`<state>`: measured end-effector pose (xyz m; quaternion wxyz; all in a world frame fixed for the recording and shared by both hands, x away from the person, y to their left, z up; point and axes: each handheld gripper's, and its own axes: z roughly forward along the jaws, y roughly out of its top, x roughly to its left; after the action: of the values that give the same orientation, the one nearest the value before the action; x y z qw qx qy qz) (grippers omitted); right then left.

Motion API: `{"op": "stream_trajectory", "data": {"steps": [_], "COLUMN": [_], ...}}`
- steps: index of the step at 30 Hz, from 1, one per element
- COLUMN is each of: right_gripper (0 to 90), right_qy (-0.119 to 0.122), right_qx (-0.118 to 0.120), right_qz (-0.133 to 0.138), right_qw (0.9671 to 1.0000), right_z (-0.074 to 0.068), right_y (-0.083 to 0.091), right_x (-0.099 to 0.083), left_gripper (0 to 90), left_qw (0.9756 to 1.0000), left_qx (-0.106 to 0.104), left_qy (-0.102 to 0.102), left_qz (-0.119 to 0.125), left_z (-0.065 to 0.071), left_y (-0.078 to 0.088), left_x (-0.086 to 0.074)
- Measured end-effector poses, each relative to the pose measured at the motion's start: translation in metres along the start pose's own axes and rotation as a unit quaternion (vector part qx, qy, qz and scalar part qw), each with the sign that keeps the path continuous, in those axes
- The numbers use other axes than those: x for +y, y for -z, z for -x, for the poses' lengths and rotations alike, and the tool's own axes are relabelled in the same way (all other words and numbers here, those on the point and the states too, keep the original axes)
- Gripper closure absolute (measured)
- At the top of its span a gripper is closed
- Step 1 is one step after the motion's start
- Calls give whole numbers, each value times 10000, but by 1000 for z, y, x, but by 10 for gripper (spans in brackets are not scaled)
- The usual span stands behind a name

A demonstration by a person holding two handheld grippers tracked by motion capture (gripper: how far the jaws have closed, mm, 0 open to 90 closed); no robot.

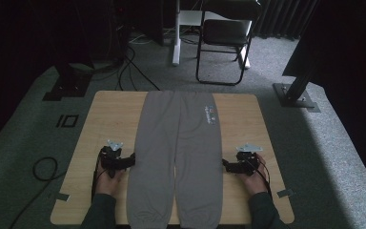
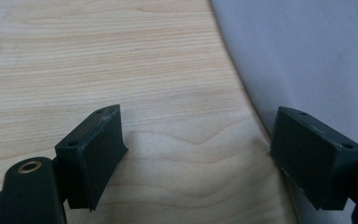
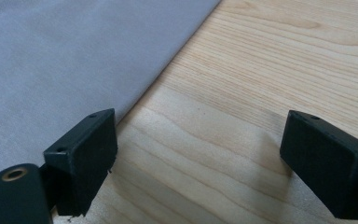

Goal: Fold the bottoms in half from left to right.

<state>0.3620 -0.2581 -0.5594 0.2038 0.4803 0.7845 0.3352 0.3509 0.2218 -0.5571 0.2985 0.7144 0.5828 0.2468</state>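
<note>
A pair of grey sweatpants (image 1: 178, 152) lies flat down the middle of the wooden table (image 1: 109, 114), waistband far, cuffs at the near edge. My left gripper (image 1: 132, 160) rests on the table beside the left leg's outer edge, jaws wide apart over bare wood. In the left gripper view the gripper (image 2: 198, 158) has the grey fabric (image 2: 307, 56) just under its right jaw. My right gripper (image 1: 225, 166) sits beside the right leg's outer edge, also open. In the right gripper view the gripper (image 3: 198, 163) has the cloth (image 3: 65, 60) reaching its left jaw.
A small printed logo (image 1: 210, 114) marks the pants near the waistband. Behind the table stand a black folding chair (image 1: 224, 33), dark stand bases (image 1: 66, 88) and cables on grey carpet. Tape tabs (image 1: 284, 193) stick to the table's near corners.
</note>
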Motion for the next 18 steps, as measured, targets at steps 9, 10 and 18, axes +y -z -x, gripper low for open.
{"op": "stream_trajectory", "data": {"steps": [9,10,18], "right_gripper": [108,108,109], "right_qy": [3,4,0], "right_qx": [-9,-10,-13], "right_qz": [0,0,-3], "right_qw": [10000,10000,10000], "right_z": [0,0,0], "right_y": [0,0,0], "right_x": [0,0,0], "left_gripper": [179,179,179], "left_qw": [9987,9987,9970], "left_qx": [-265,-282,-462], "left_qy": [-318,-317,-516], "left_qz": [-283,-285,-355], "left_z": [-3,-3,-7], "left_y": [6,6,8], "left_x": [1,1,1]}}
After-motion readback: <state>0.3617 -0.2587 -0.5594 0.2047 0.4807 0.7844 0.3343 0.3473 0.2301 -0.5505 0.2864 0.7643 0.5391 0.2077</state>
